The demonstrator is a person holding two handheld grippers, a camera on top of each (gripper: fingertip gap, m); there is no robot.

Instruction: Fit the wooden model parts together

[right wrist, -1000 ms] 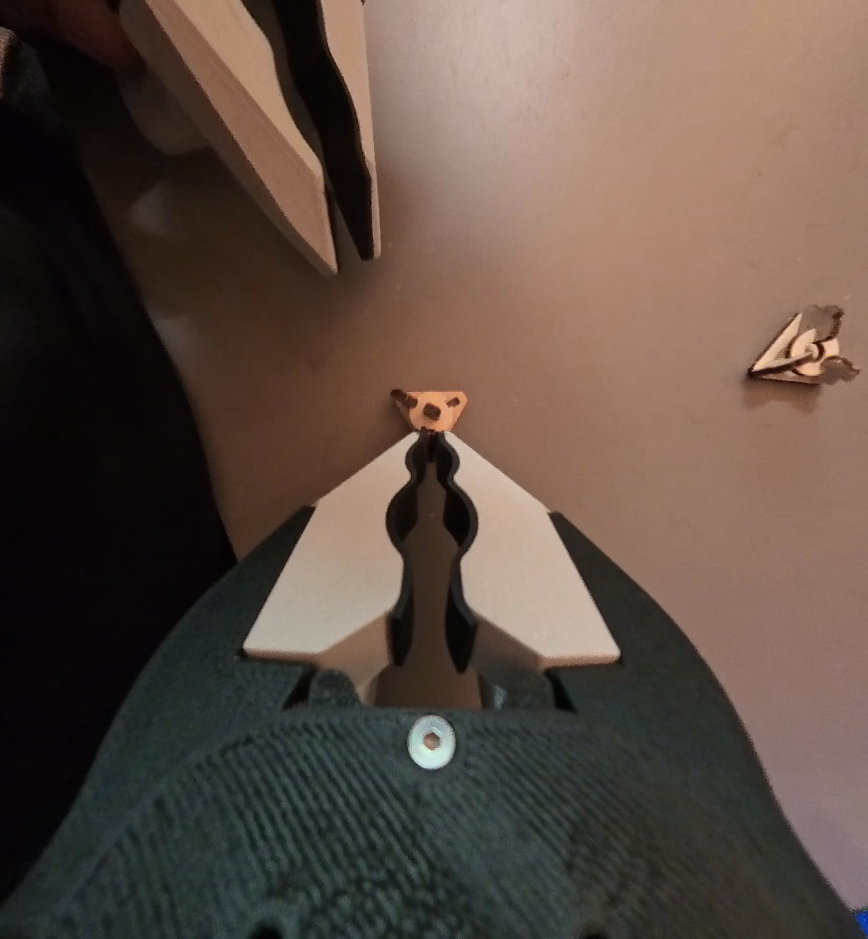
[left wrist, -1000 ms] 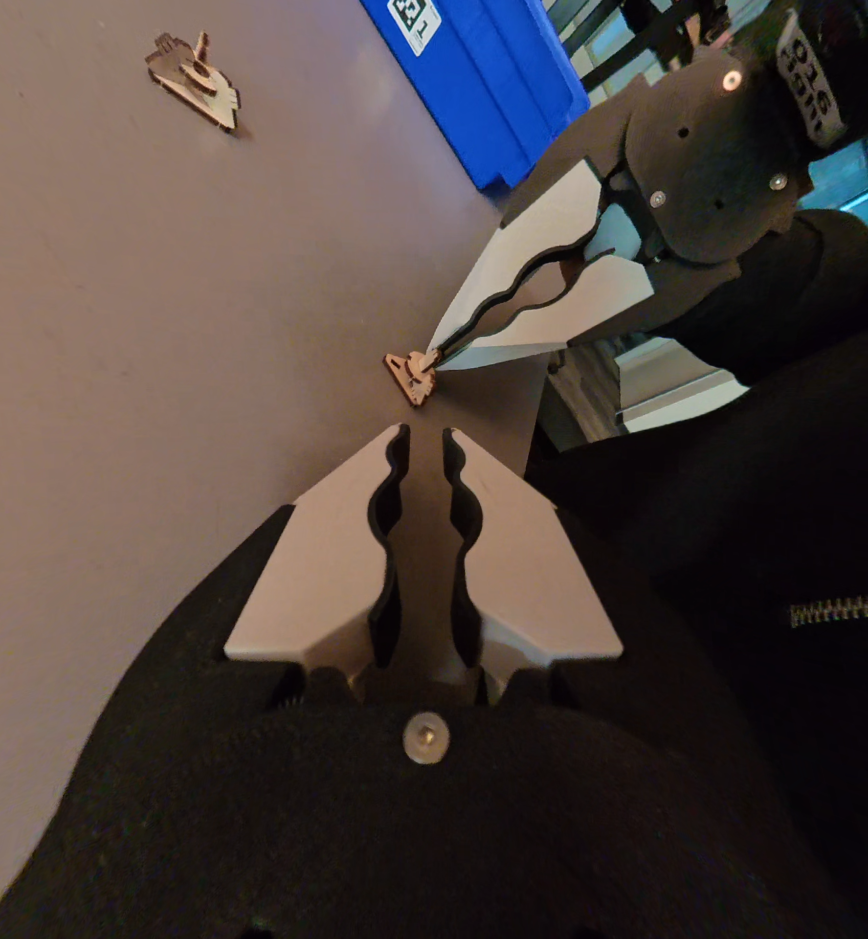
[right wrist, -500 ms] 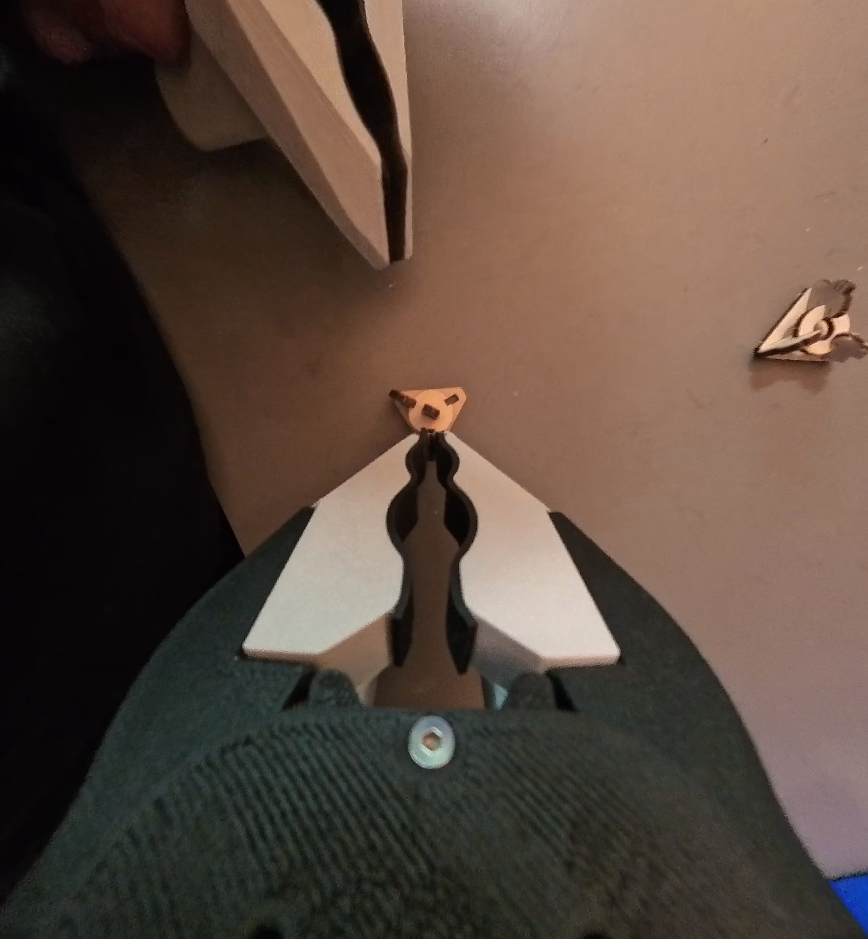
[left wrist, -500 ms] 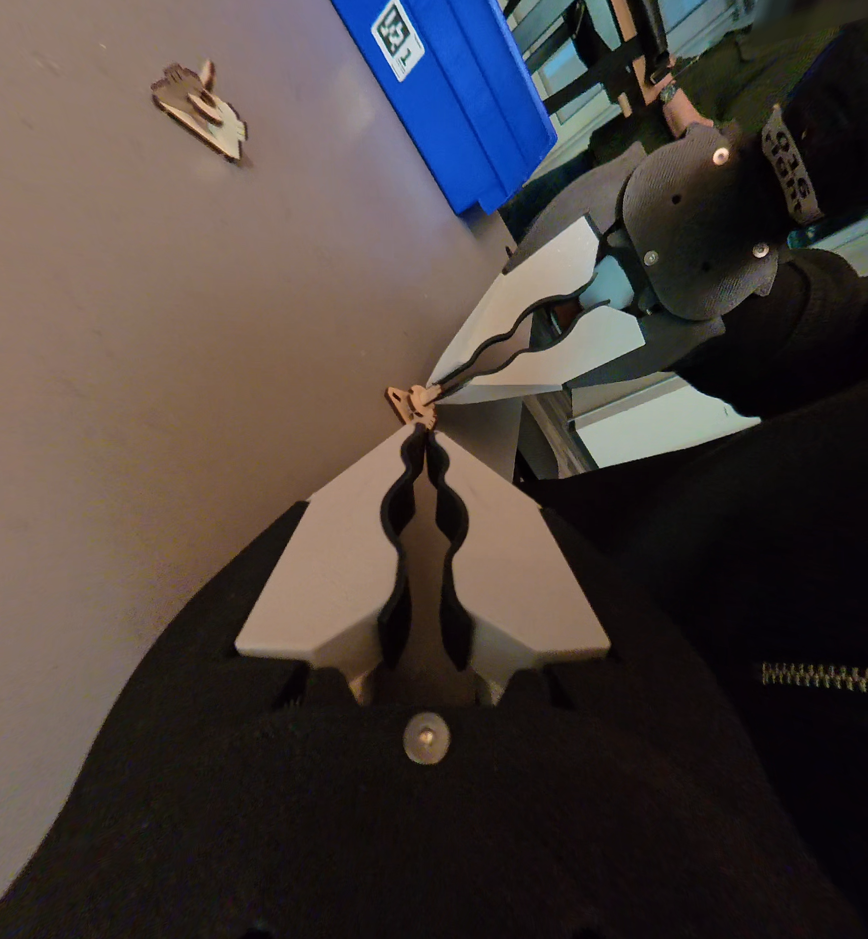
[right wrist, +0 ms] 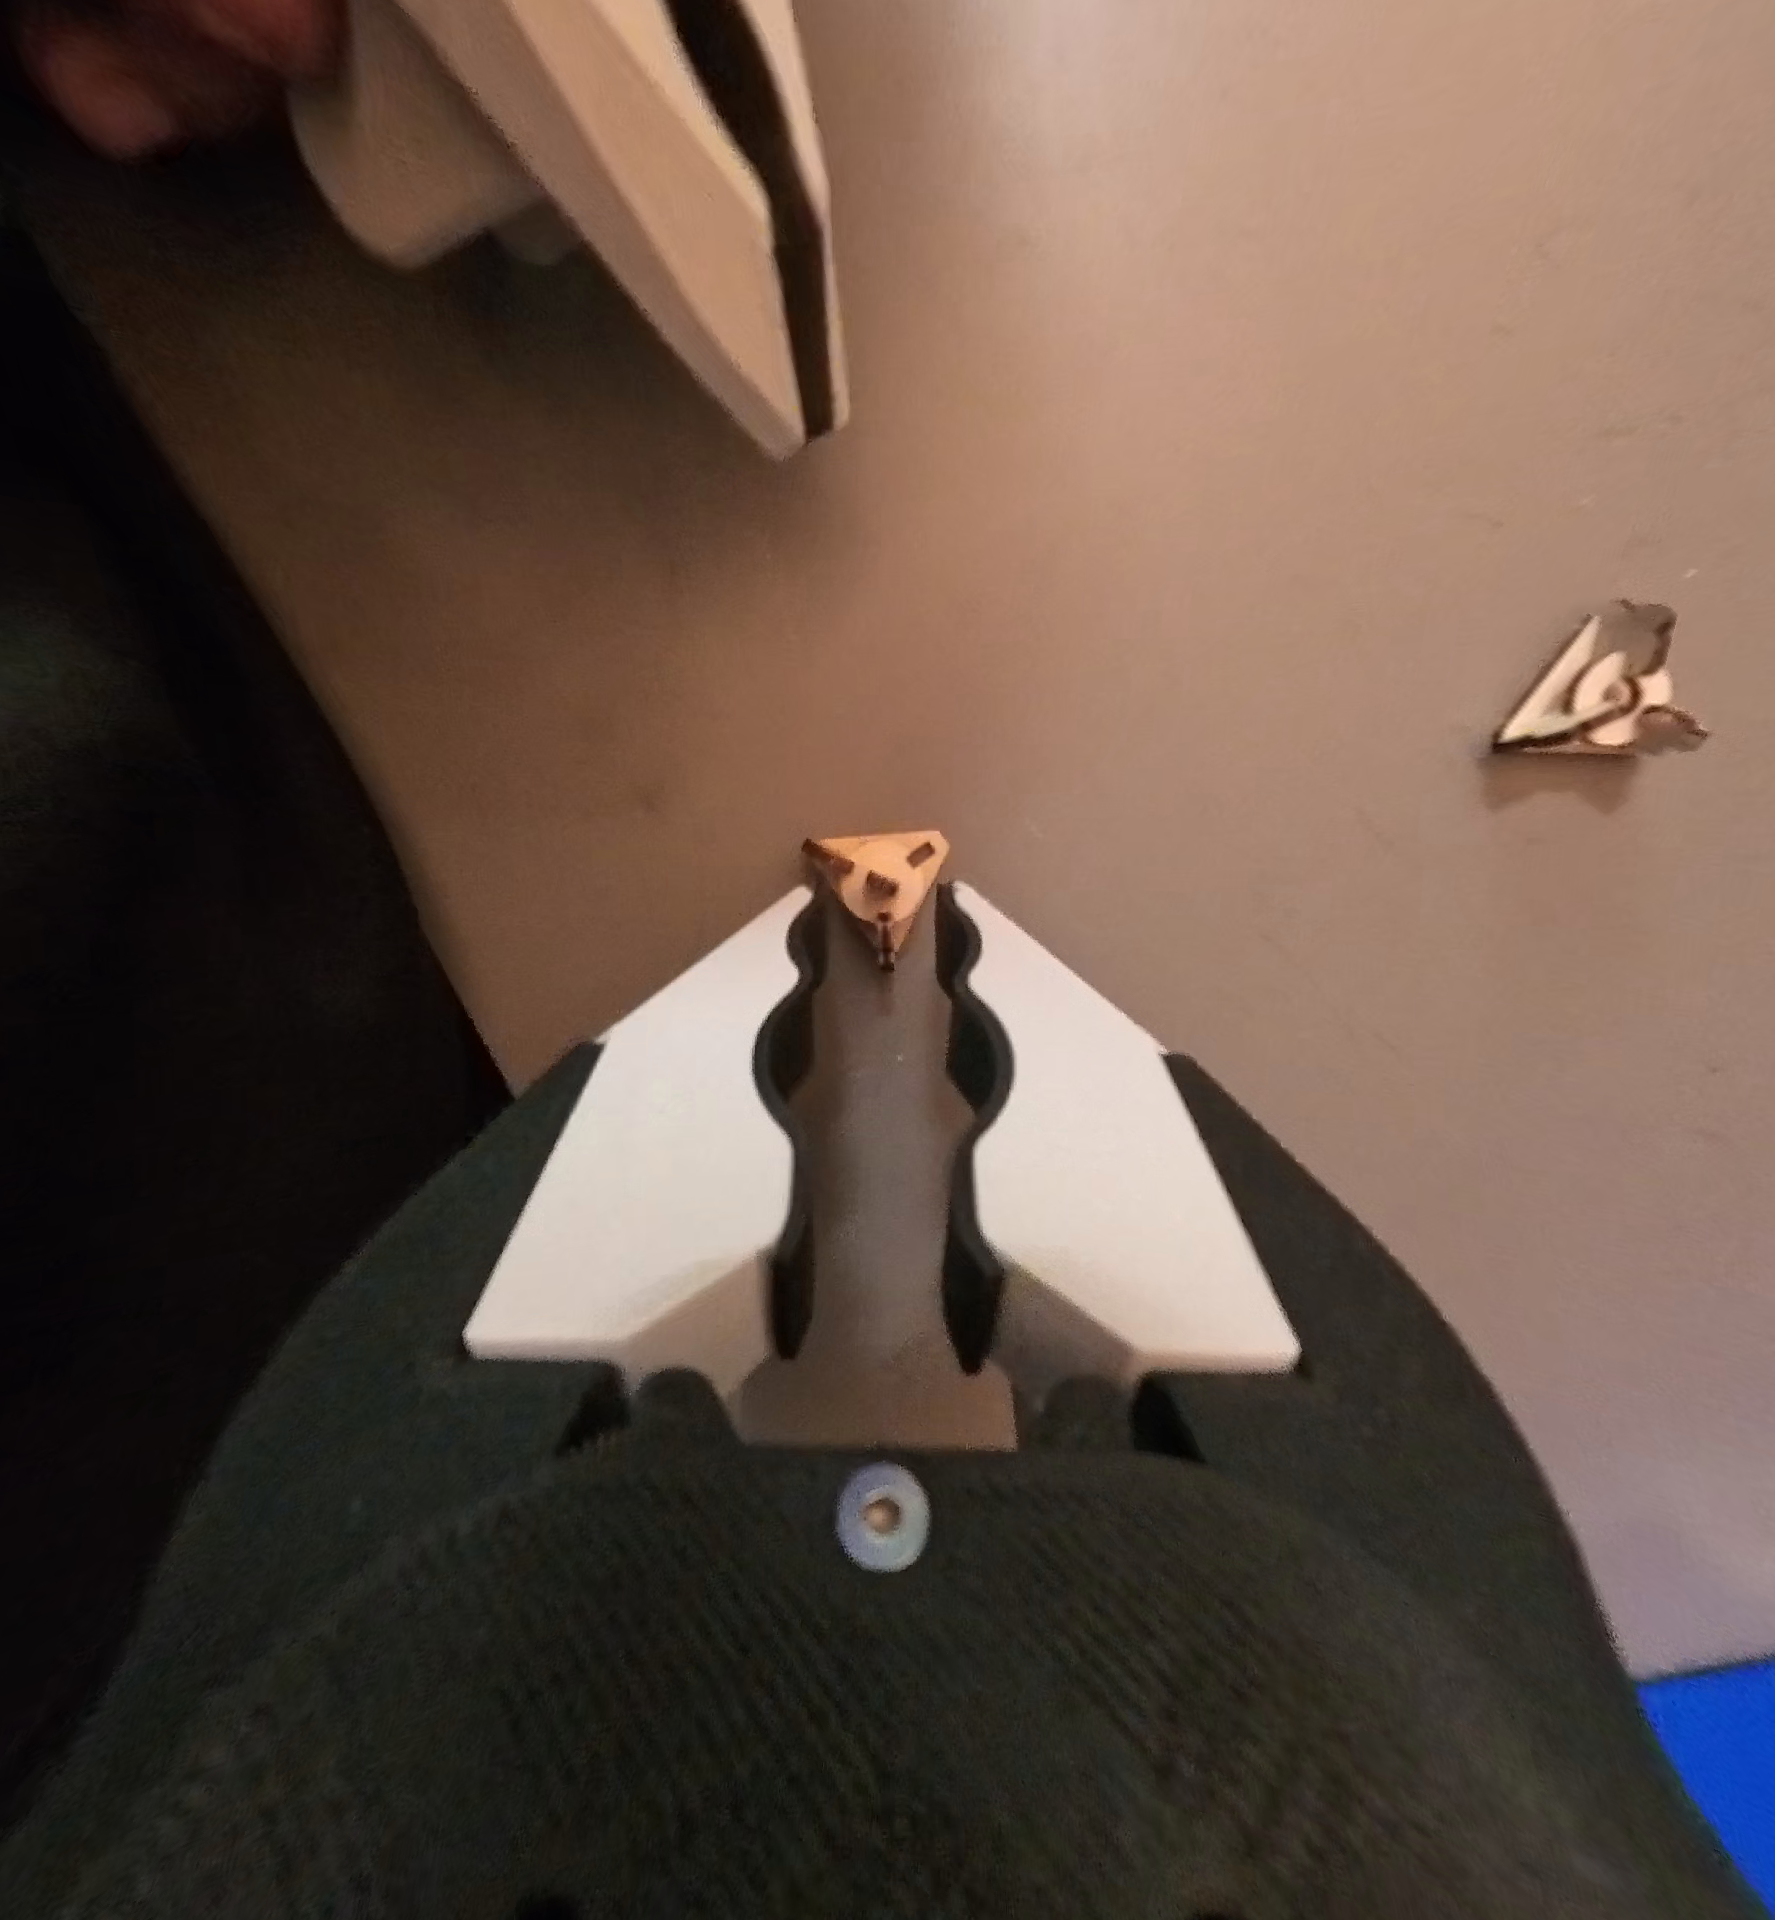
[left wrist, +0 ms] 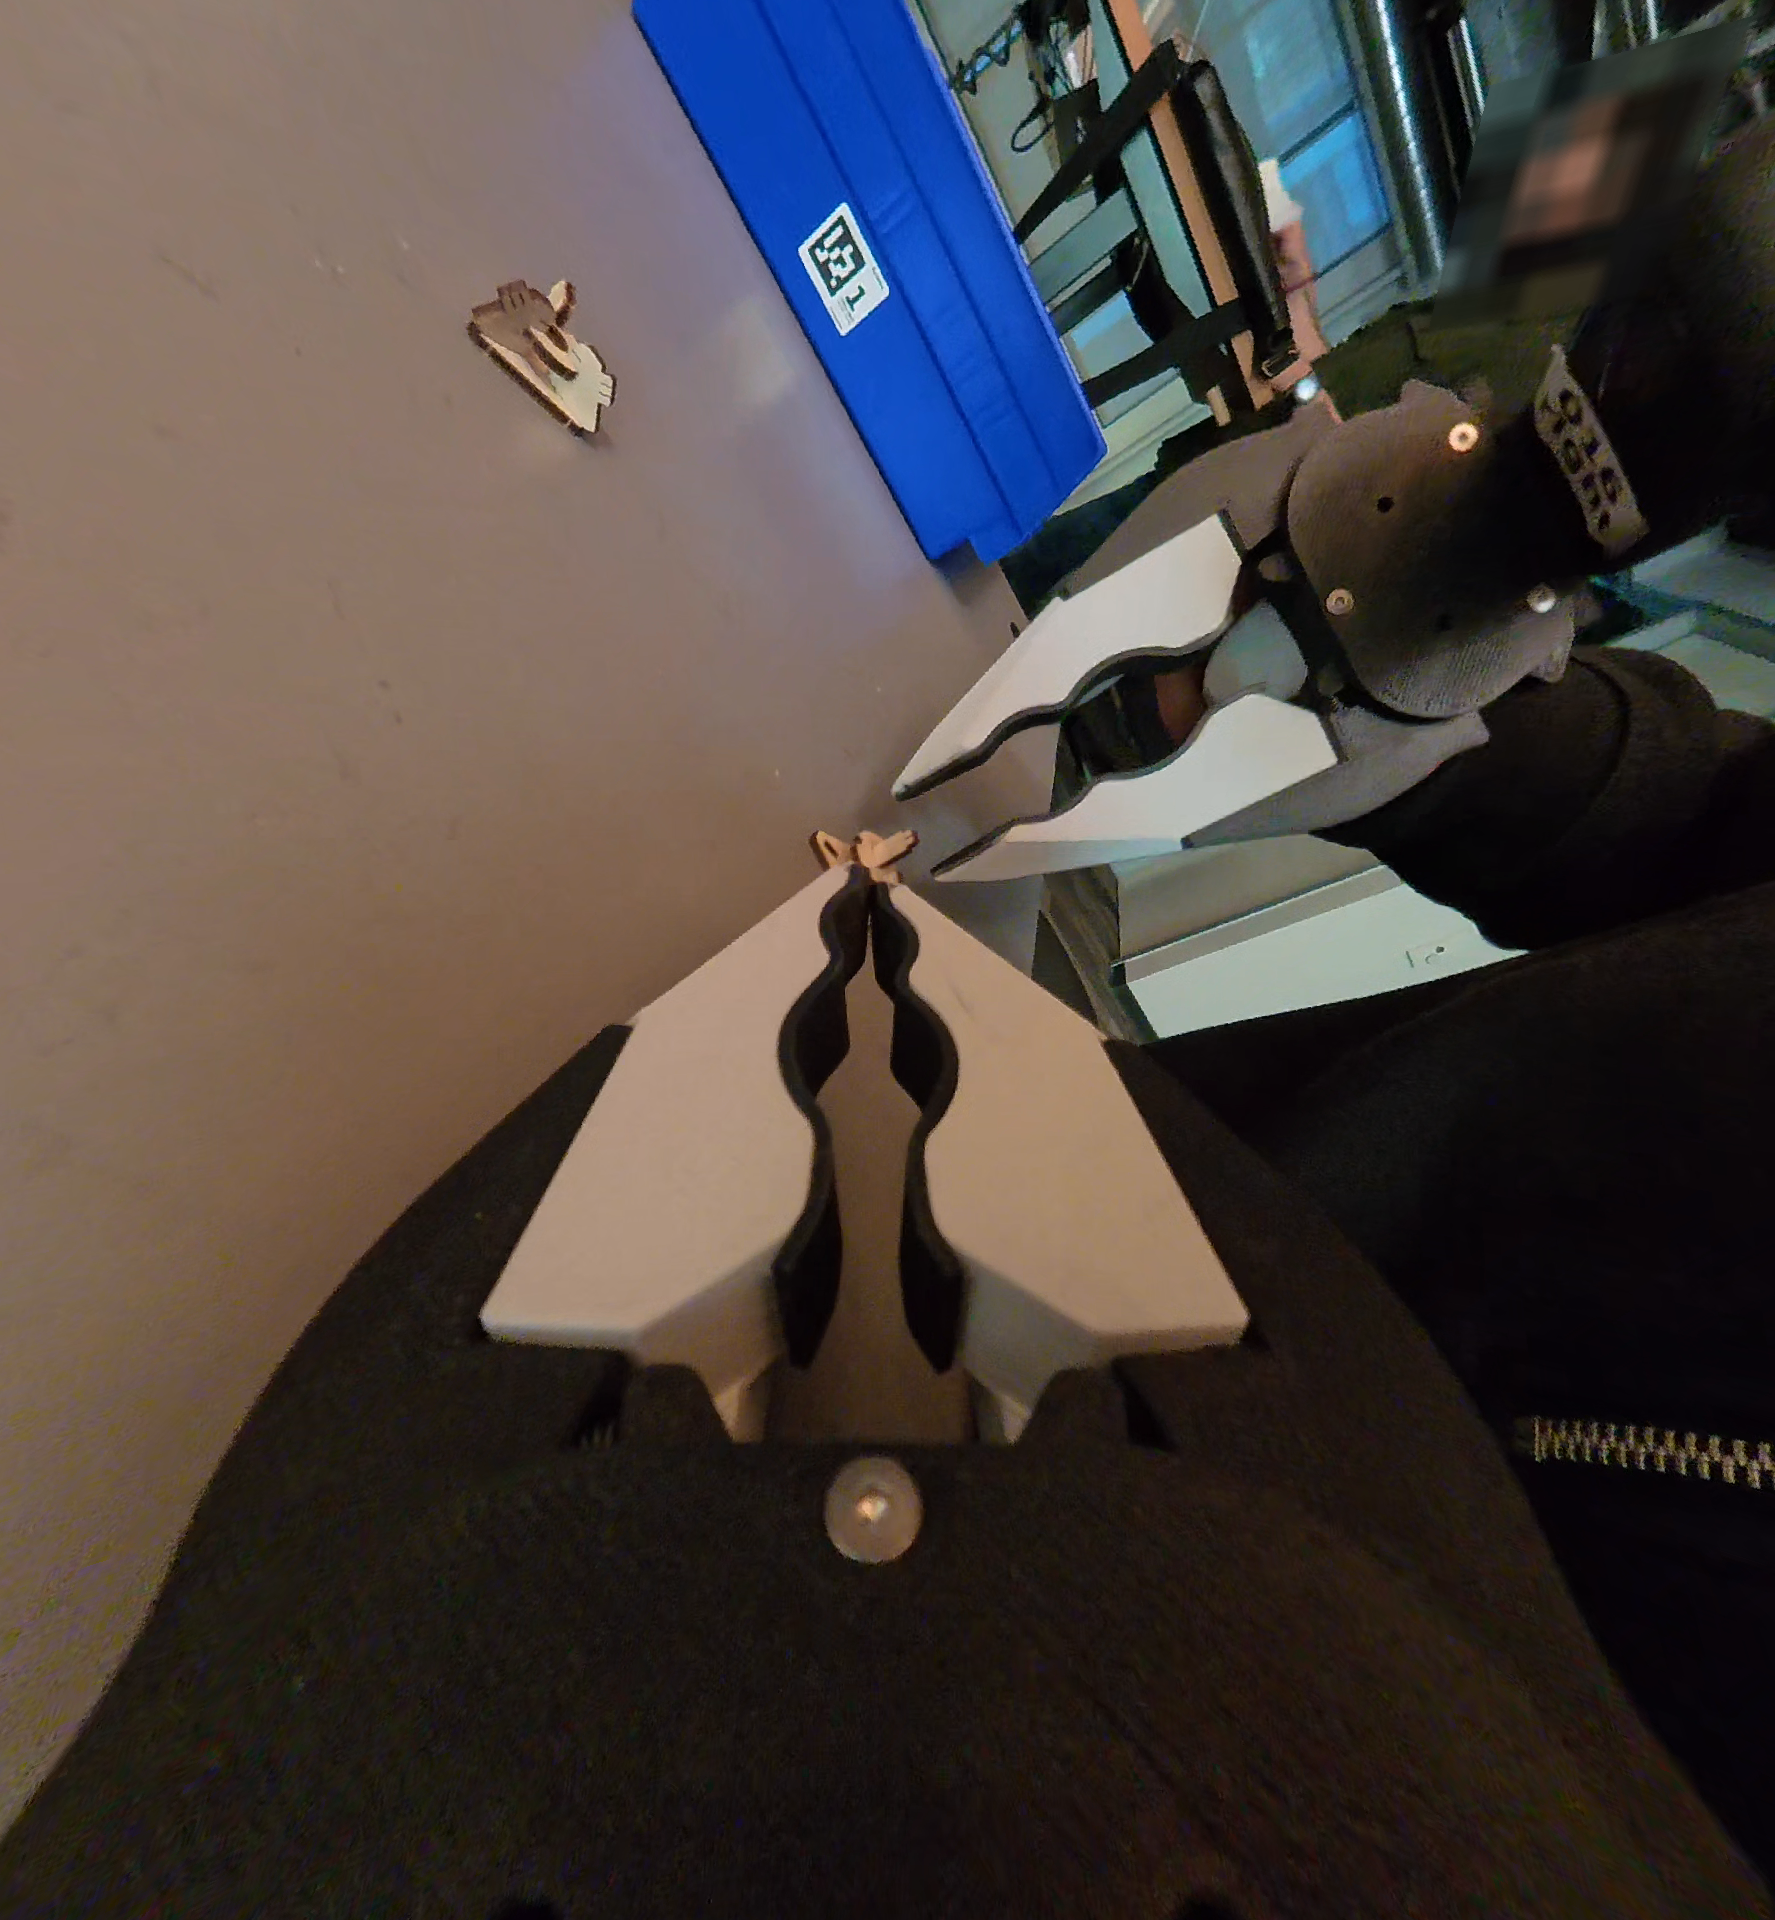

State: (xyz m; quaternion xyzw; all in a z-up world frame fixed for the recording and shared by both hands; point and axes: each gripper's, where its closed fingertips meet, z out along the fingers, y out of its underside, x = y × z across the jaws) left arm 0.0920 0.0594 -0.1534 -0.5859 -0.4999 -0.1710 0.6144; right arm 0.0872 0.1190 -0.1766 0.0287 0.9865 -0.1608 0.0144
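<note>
The grey table [left wrist: 239, 727] fills most of both views; a blue bin [left wrist: 862, 260] bearing a black-and-white marker label lies along its far edge. A dark jacket with a zipper [left wrist: 1683, 1460] occupies the lower right of the left wrist view.

Changes from the earlier frames:
- The right gripper [right wrist: 878, 902], clamped on the small wooden triangular piece [right wrist: 878, 871] half a second ago, now has its jaws spread. The piece sits between the fingertips with a visible gap on each side.
- The left gripper [left wrist: 862, 883] had its jaws parted and stood apart from the piece one second ago. Its tips are now closed together at the piece [left wrist: 862, 850], which protrudes just past them. In the left wrist view the right gripper's open tips [left wrist: 919, 831] lie just beside the piece.
- The wooden puzzle assembly [left wrist: 540, 353], well apart on the table, has not changed position.

Limits of view:
- The part of the piece between the left fingertips is hidden, so pad contact cannot be confirmed.
- In the right wrist view the left gripper [right wrist: 810, 426] is cut off at the top edge and stands apart from the piece.
- The puzzle assembly [right wrist: 1600, 701] is motion-blurred there; its detail is unclear.
- A mosaic patch covers the upper right corner of the left wrist view.
</note>
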